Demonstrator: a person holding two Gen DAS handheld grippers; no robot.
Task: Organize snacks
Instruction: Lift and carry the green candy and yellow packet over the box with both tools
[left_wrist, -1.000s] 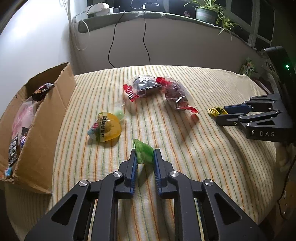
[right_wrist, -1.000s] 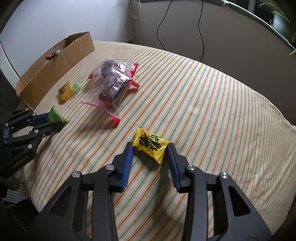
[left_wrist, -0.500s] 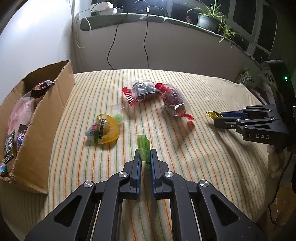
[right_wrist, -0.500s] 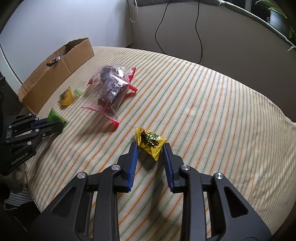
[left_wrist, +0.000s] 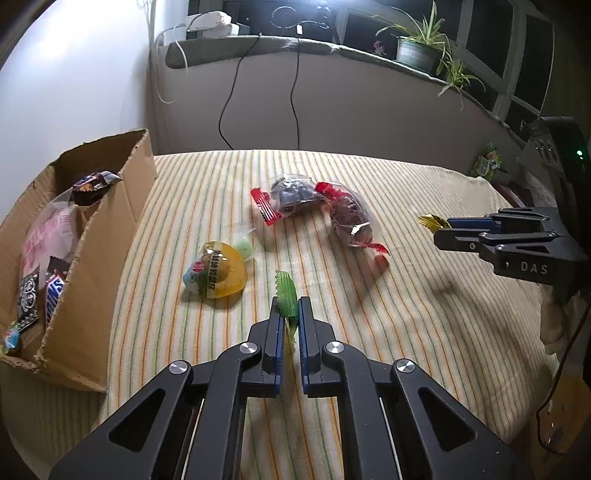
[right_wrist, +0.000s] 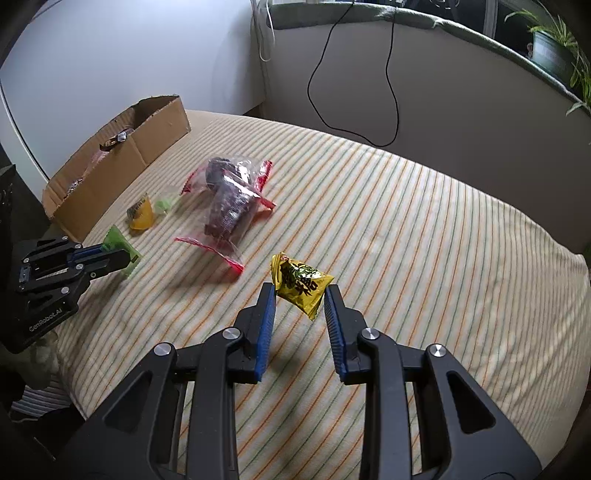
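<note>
My left gripper (left_wrist: 289, 308) is shut on a small green snack packet (left_wrist: 286, 295), pinched flat between its blue pads; the same green packet (right_wrist: 118, 243) shows in the right wrist view, held by the left gripper (right_wrist: 123, 254). My right gripper (right_wrist: 300, 291) is shut on a yellow candy packet (right_wrist: 301, 282), which hangs clear of the striped cloth. From the left wrist view the right gripper (left_wrist: 439, 229) holds that yellow packet (left_wrist: 430, 221) at the right. A yellow jelly cup (left_wrist: 218, 271) and two clear bags with red ends (left_wrist: 317, 206) lie mid-table.
An open cardboard box (left_wrist: 92, 258) holding several snacks stands at the table's left edge. A small green sweet (left_wrist: 243, 245) lies beside the jelly cup. The striped cloth (right_wrist: 406, 229) covers the round table. Cables hang down the wall behind; plants stand on the sill.
The left jaws closed onto the green packet. The right jaws closed on the yellow packet and lifted it off the cloth.
</note>
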